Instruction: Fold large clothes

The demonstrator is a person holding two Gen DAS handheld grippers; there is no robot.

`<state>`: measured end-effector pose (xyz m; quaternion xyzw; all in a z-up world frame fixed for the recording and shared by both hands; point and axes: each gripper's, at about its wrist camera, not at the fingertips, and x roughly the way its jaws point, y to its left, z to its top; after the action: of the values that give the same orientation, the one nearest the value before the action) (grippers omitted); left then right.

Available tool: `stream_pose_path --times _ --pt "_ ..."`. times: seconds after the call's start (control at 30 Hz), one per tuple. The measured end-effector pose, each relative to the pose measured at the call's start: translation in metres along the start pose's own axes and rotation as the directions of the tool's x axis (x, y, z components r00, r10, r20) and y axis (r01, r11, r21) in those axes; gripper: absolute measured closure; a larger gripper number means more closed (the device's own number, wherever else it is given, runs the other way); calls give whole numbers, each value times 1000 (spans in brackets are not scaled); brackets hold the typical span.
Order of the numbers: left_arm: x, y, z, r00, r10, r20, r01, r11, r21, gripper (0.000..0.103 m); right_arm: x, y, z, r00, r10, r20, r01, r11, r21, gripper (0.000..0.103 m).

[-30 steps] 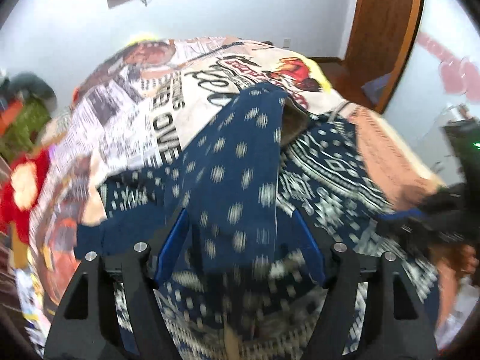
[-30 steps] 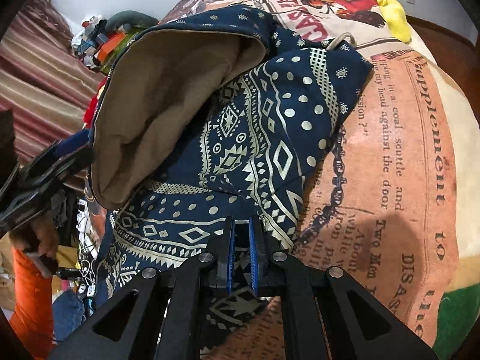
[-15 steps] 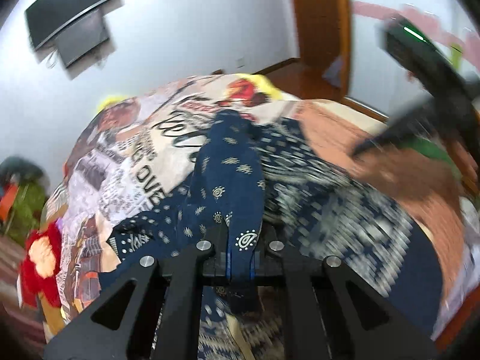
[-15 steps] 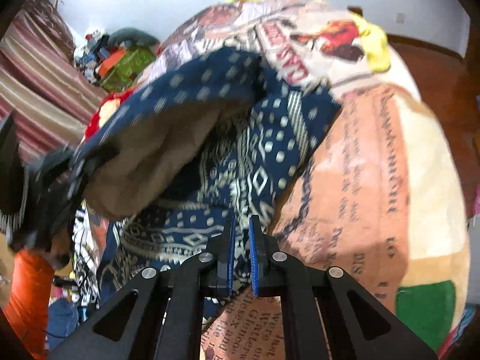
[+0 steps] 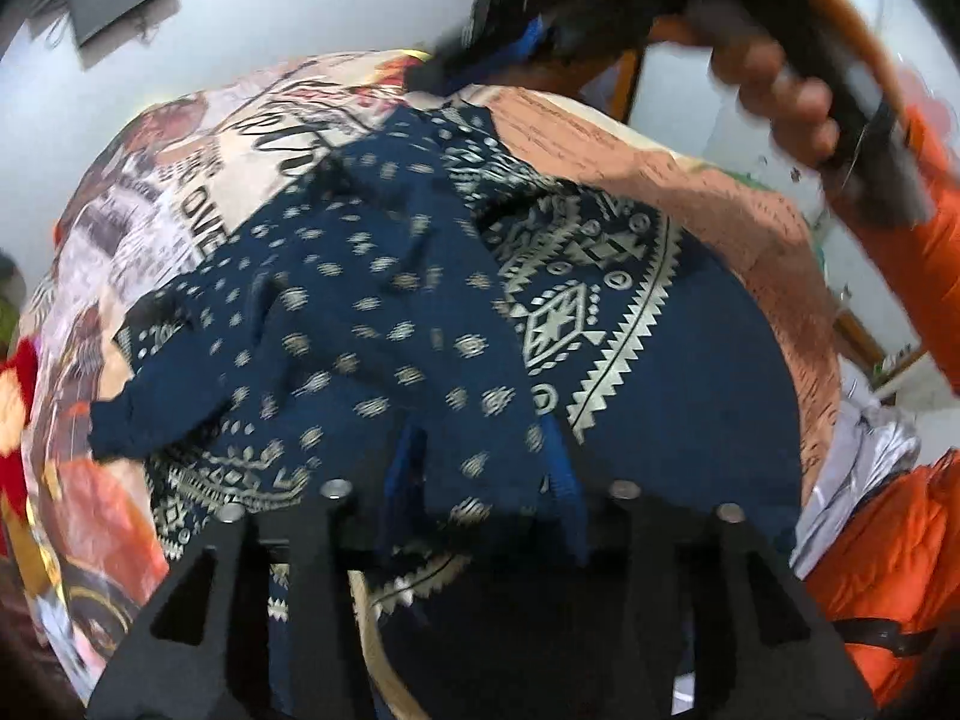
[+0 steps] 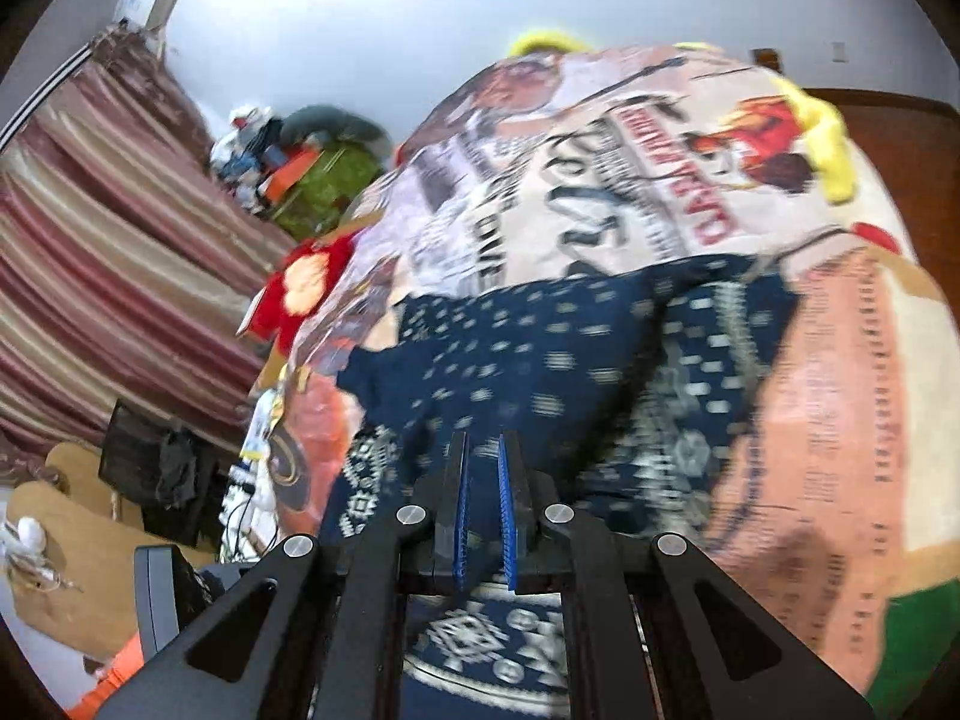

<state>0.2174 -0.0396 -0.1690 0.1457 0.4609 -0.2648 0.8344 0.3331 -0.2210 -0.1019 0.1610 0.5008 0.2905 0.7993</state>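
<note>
Navy patterned garment (image 5: 600, 324) lies spread on the bed's printed blanket (image 5: 180, 204), sleeve flopped toward 9 o'clock. Left claw (image 5: 480, 480) is opening, a fold of cloth loose between its blue pads. Right claw (image 6: 482, 516) nearly closed, gripping nothing, above the garment.

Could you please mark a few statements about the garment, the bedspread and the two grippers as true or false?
1. The navy patterned garment lies on a printed bedspread. True.
2. The right gripper stands wide open. False: its jaws are shut, with nothing seen between them.
3. A fold of the garment sits between the left gripper fingers. True; its jaws are opening.
4. The person's sleeve is green. False: it is orange.
5. The curtain is plain white. False: it is striped in reds.
</note>
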Motion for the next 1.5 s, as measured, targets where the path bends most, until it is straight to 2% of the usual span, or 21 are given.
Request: stream_pose_path --times 0.1,0.17,0.27,0.37,0.47,0.53,0.6,0.63,0.7,0.73,0.77,0.8,0.93,1.03,1.07,1.2,1.3,1.37,1.43,1.5 --pt "-21 21 -5 998 41 46 -38 997 -71 50 33 15 -2 998 -1 -66 -1 999 -32 98" --pt "-31 38 -7 997 53 63 -45 992 -122 46 61 16 -8 990 -16 -141 9 999 -44 98" --pt "-39 72 -11 992 95 88 -72 969 -235 40 95 6 -22 968 -72 -242 61 997 -51 98" --pt "-27 109 -12 988 137 73 -103 929 -354 40 115 -8 -40 942 -128 -309 108 991 -82 98" --pt "11 155 -13 994 112 15 -88 850 -520 40 106 -12 -43 950 -113 -290 93 992 -80 98" --pt "36 175 -15 999 53 -12 -50 798 -601 44 100 -13 -43 951 -111 -290 94 993 -72 98" --pt "61 188 -17 999 -43 -1 31 738 -674 58 93 -14 -43 953 -111 -281 95 993 -69 98" --pt "70 190 -18 997 -76 5 58 718 -693 63 90 -14 -44 954 -113 -278 96 992 -76 98" --pt "85 192 -20 990 -141 24 114 675 -729 85 83 -12 -46 956 -126 -266 103 990 -101 98" --pt "89 191 -19 987 -156 33 129 665 -736 88 78 -12 -47 957 -134 -259 107 988 -114 98" --pt "89 189 -19 988 -150 39 130 663 -738 94 74 -11 -49 957 -144 -251 115 985 -129 98" --pt "87 189 -17 991 -129 45 121 673 -730 100 70 -11 -47 958 -149 -247 118 984 -135 98" --pt "55 188 -11 993 -38 109 103 713 -693 101 64 -12 -47 957 -150 -246 120 984 -136 98" --pt "28 189 -8 989 68 134 37 755 -654 101 64 -7 -41 959 -152 -239 121 983 -137 98" --pt "25 191 -8 988 85 130 20 760 -649 101 65 -3 -37 963 -150 -225 120 982 -143 98" --pt "40 197 -17 993 106 53 -46 758 -651 101 74 17 -27 974 -128 -187 94 979 -180 98" --pt "65 196 -26 988 142 -54 -144 768 -624 99 100 17 -30 960 -129 -247 85 980 -181 98" --pt "74 194 -36 986 137 -97 -168 776 -608 97 121 5 -38 938 -135 -318 93 985 -145 98" --pt "70 192 -43 985 139 -98 -170 783 -598 88 123 -4 -41 942 -105 -318 75 992 -106 98" --pt "60 197 -46 984 150 -100 -180 783 -595 73 114 -11 -39 947 -69 -315 52 997 -62 98"
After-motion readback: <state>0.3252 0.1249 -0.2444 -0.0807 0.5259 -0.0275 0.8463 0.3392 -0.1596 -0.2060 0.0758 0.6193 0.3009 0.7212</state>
